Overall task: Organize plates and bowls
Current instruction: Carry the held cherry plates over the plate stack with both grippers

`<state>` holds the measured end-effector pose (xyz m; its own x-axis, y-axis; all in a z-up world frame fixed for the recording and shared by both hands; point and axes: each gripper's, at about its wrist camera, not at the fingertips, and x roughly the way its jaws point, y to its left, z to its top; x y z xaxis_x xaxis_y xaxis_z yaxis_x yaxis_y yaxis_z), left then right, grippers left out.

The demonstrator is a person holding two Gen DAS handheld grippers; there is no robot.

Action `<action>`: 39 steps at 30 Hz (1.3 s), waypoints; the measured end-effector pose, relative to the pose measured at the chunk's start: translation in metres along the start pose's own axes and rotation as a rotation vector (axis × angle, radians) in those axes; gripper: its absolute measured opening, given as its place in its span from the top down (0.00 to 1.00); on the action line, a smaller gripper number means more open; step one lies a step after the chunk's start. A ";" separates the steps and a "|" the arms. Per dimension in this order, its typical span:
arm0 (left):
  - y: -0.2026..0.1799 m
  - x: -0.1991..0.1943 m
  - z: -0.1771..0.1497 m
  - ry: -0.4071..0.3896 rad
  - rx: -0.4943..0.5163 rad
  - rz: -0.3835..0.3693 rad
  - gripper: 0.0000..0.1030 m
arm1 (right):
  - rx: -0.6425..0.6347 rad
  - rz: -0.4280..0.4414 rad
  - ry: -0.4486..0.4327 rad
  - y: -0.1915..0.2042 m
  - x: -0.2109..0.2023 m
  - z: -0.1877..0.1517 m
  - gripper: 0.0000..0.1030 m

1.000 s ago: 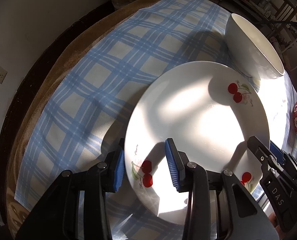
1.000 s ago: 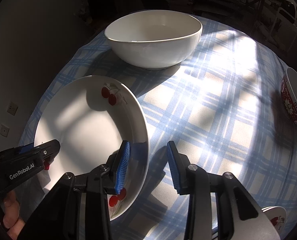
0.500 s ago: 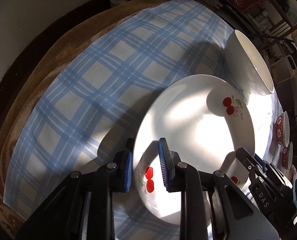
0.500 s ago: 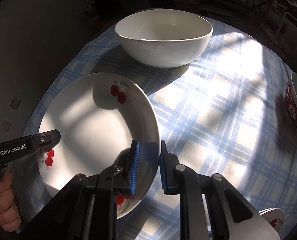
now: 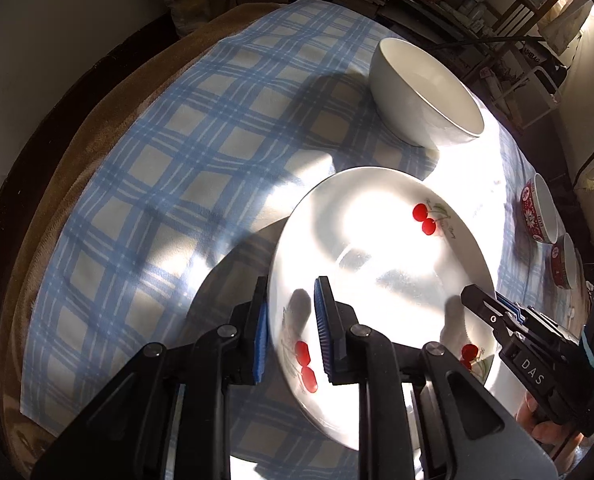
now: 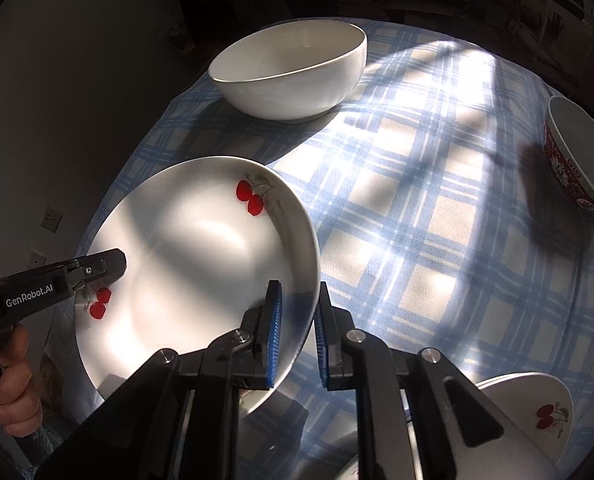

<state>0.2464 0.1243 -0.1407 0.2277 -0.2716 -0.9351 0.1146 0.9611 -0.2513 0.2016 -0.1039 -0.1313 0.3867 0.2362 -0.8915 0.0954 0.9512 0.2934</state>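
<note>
Blue plaid cloth (image 5: 201,152) w/ brown blanket (image 5: 97,136) under; wall sockets (image 6: 51,218).

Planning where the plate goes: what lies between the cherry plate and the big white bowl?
Only bare checked tablecloth between cherry plate and white bowl, per the right wrist view.

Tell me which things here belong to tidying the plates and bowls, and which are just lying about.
Part of the job:
cherry plate, gripped at opposite rims by left gripper and right gripper
white bowl
red bowls
second cherry plate

Just lying about:
checked tablecloth
cluttered shelves
</note>
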 end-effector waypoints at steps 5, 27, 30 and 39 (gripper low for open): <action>-0.026 -0.003 -0.014 -0.003 0.062 0.035 0.80 | 0.009 0.000 -0.018 -0.016 -0.021 -0.008 0.86; -0.129 -0.017 -0.085 0.003 0.284 -0.025 0.78 | 0.058 -0.056 -0.025 -0.082 -0.107 -0.056 0.89; -0.142 -0.021 -0.095 -0.008 0.310 -0.029 0.78 | 0.057 -0.070 -0.032 -0.089 -0.120 -0.067 0.89; -0.186 -0.037 -0.123 -0.066 0.426 0.013 0.79 | 0.154 -0.023 -0.035 -0.129 -0.143 -0.096 0.89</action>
<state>0.0980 -0.0386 -0.0904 0.2911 -0.2756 -0.9161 0.4970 0.8618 -0.1014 0.0459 -0.2416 -0.0749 0.4140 0.2050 -0.8869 0.2434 0.9139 0.3249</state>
